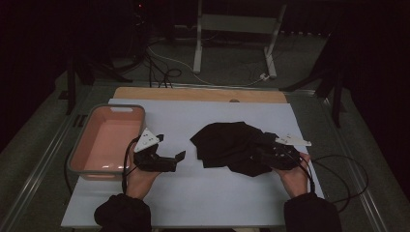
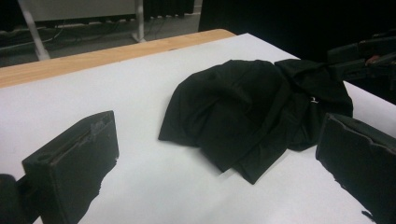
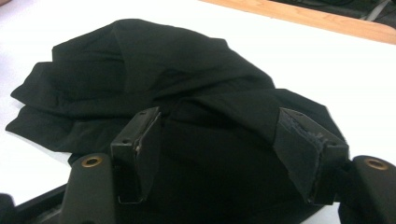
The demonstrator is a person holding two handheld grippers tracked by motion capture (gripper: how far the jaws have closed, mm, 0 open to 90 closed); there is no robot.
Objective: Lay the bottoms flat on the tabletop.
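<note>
A crumpled black garment (image 1: 227,142) (image 2: 243,107) (image 3: 154,70) lies on the white table cover, right of centre. My right gripper (image 1: 258,152) (image 3: 218,116) reaches into its right edge; the jaws stand apart, with a fold of the cloth lying between them and no pad pressing on it. My left gripper (image 1: 170,146) (image 2: 217,123) is held just above the table to the left of the garment. It is open, points toward the cloth and has nothing between its jaws. The right gripper (image 2: 364,56) also shows in the left gripper view, beyond the garment.
A pink basin (image 1: 111,107) stands at the table's left edge, beside my left hand. The white cover (image 1: 193,193) ends at a wooden strip (image 1: 198,94) at the far side. Beyond the table are a metal stand (image 1: 237,24) and floor cables (image 1: 164,72).
</note>
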